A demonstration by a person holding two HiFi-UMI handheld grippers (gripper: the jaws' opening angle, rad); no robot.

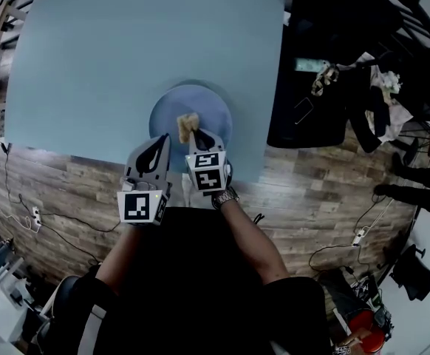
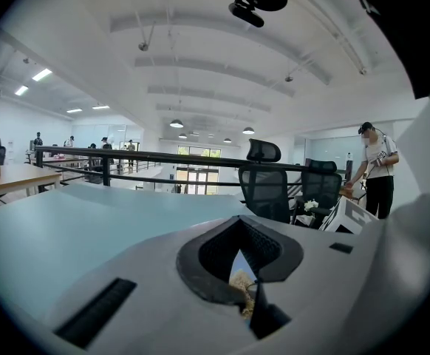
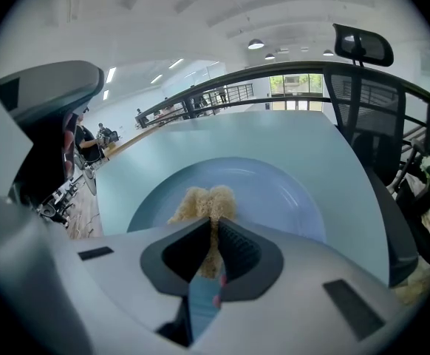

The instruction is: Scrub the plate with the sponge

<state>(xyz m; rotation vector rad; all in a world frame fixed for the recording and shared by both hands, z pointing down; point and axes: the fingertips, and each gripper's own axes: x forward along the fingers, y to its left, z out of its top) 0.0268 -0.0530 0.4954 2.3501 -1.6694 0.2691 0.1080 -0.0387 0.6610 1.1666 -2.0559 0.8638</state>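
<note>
"Fingers (image 3: 240,250) of the right gripper (image 3: 212,224) are pinched on what?"

"On the tan, coarse-pored sponge (image 3: 204,202). Its near end is squeezed thin between the pads. The far end bulges out in two lobes over the middle of the round pale-blue plate (image 3: 281,191) and seems to rest on it."

"Why grip it so far back?"

"I'd judge it leaves the soft end free to rub, with the hard tips off the plate."

"And the left gripper (image 2: 241,224)?"

"Its fingers (image 2: 268,248) are pressed together, with nothing between them. In the head view its tip sits at the plate's near rim, probably to steady the plate on the light-blue table (image 1: 126,50). Whether it touches, I cannot tell."

"How does the plate look?"

"Plain and smooth, with no suds or dirt that I can see."
</note>
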